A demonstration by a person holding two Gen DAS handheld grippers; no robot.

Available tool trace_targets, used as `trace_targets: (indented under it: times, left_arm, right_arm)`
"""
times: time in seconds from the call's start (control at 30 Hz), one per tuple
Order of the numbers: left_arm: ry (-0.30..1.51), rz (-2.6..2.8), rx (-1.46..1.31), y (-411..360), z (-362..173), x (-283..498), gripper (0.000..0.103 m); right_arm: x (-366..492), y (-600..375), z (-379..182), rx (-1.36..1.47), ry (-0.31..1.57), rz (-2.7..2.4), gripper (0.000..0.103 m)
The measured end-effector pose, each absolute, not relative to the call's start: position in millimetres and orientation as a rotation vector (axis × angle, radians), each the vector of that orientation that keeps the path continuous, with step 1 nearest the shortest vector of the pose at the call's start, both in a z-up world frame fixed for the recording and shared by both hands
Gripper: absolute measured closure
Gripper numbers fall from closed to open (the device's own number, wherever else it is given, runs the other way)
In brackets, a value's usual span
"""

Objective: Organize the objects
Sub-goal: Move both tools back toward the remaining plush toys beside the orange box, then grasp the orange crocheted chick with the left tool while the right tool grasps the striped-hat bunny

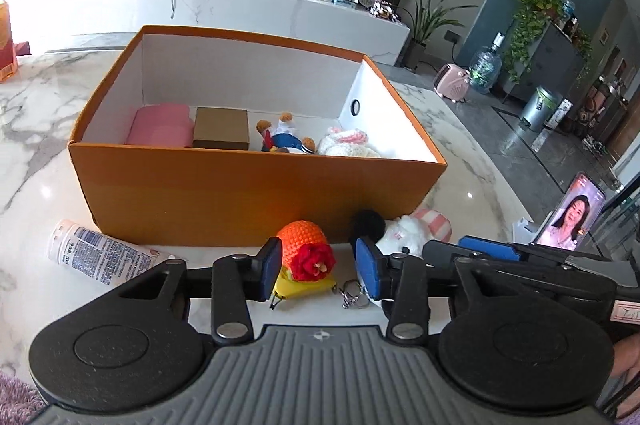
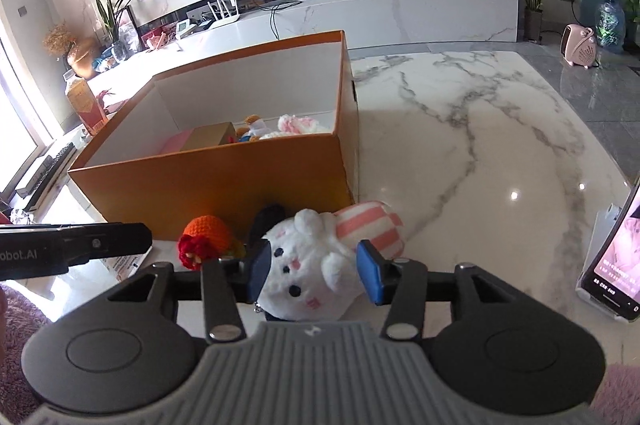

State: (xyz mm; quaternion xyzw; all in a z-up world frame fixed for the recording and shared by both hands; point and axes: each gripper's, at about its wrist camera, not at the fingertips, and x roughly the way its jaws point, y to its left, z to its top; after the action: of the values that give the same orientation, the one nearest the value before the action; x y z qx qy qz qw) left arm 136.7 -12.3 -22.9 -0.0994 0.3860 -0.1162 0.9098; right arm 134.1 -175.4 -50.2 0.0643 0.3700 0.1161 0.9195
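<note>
An orange crocheted toy with a red yarn flower and a yellow base (image 1: 306,257) lies on the white marble bench (image 1: 36,129), just in front of the near wall of an open orange cardboard box with a white inside (image 1: 248,197). The left gripper (image 1: 318,267) hangs over the toy with its jaws partly open. The blue pads (image 1: 269,271) stand on either side of the toy, and none is seen pressing on it. A small metal key ring (image 1: 352,295) lies on the bench between the pads, beside the toy.

Just to the right lies a white plush rabbit with a pink-and-white striped hat (image 2: 320,261), also close to the box's near wall. The right gripper (image 2: 314,271) sits around it with its jaws partly open, one blue pad on each side of the plush body. Whether the pads touch the fur cannot be told. A dark fuzzy ball (image 2: 268,219) rests behind the rabbit, against the box.

Inside the box, along the near wall, sit a pink rolled cloth (image 1: 160,129), a small brown cardboard box (image 1: 222,127), a small plush figure in blue and white (image 1: 286,137), and a white and pink crocheted piece (image 1: 348,141).

A white squeeze tube with blue print (image 1: 100,251) lies on the bench left of the orange toy. At the far right a phone with a lit screen (image 1: 570,217) stands upright in a white holder.
</note>
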Motion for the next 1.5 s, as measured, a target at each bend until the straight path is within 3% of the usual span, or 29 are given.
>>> trace_targets:
  times: [0.3, 0.67, 0.9, 1.1, 1.27, 1.5]
  left_arm:
    - [0.797, -0.167, -0.175, -17, -41, 142, 0.052]
    - [0.867, -0.207, -0.204, -17, -53, 157, 0.034]
    - [0.912, -0.198, -0.244, -21, -60, 172, 0.034]
    - [0.941, -0.19, -0.247, -23, -67, 179, 0.039]
    - [0.951, -0.202, -0.256, -22, -71, 181, 0.053]
    - [0.949, -0.214, -0.258, -21, -71, 181, 0.056]
  right_arm:
    - [140, -178, -61, 0.184, 0.759, 0.234, 0.041]
    - [154, -178, -73, 0.23, 0.821, 0.239, 0.027]
    - [165, -182, -83, 0.269, 0.895, 0.214, 0.023]
    - [169, -182, -88, 0.29, 0.914, 0.217, 0.021]
    - [172, -182, -91, 0.313, 0.929, 0.216, 0.02]
    - [169, -176, -89, 0.262, 0.921, 0.217, 0.027]
